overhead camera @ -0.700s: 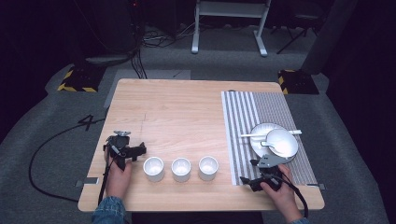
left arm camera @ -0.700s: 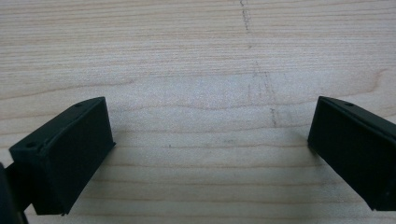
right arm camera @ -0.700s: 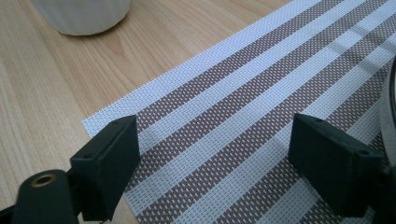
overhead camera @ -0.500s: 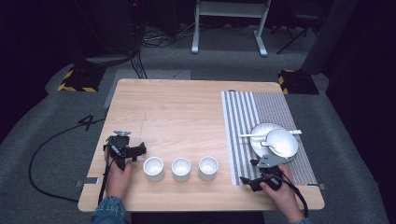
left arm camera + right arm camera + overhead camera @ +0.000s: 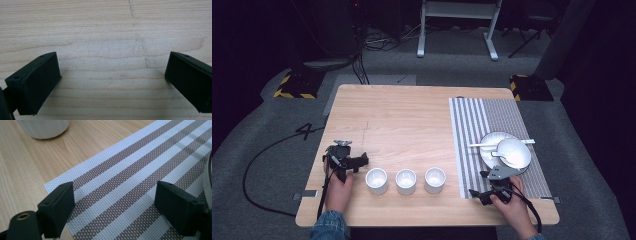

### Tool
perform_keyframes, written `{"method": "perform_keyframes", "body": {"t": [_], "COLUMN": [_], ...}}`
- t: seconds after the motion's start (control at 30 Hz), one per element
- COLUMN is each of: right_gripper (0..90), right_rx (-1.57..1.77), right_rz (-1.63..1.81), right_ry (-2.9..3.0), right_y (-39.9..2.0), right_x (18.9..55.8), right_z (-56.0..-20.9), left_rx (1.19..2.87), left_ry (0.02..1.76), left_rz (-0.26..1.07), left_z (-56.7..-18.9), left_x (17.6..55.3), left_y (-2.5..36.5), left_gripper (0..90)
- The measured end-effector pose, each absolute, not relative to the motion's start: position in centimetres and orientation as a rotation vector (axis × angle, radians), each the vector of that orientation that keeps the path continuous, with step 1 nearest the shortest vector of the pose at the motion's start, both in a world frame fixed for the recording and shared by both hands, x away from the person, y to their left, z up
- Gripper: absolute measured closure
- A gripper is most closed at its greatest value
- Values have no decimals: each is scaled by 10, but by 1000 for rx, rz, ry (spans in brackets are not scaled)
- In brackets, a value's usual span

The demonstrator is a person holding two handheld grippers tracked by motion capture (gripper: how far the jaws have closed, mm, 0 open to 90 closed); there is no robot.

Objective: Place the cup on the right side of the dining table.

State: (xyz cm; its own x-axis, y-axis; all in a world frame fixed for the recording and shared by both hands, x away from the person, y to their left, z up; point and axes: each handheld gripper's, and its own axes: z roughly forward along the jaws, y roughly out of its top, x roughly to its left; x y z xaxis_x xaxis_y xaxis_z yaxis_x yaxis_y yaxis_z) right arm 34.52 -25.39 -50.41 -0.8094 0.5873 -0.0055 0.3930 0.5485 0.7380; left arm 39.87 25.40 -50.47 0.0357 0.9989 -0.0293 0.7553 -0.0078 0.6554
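Cropping white cup [image 5: 43, 128] at top edge — right tool [image 5: 113, 205] agape

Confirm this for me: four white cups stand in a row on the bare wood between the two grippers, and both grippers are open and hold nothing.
Wrong on the count. The high view shows three white cups in the row, not four. The rest holds: they stand on the bare wood of the table, between the left gripper and the right gripper, and each gripper view shows its fingers apart with nothing between them.

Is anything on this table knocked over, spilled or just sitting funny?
Nothing stands out. Three white cups stand upright in a neat row, and the bowl rests on its plate on the striped mat. Both claws are open and holding nothing.
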Motion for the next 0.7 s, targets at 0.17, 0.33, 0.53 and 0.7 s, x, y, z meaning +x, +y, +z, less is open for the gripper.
{"method": "perform_keyframes", "body": {"t": [0.17,0.33,0.53,0.7], "right_gripper": [165,157,145,148], "right_rx": [820,822,842,855], "right_rz": [1114,1112,1100,1100], "right_ry": [2535,2530,2515,2512], "right_y": [-254,-254,-253,-253], "right_x": [345,345,344,343], "right_z": [-504,-504,-504,-504], "left_rx": [1815,1815,1815,1815], "left_ry": [1770,1771,1771,1771], "left_rz": [631,631,631,631], "left_z": [-505,-505,-505,-505], "left_x": [399,399,399,399], "left_y": [254,254,254,254], "left_gripper": [2,2,2,2]}}
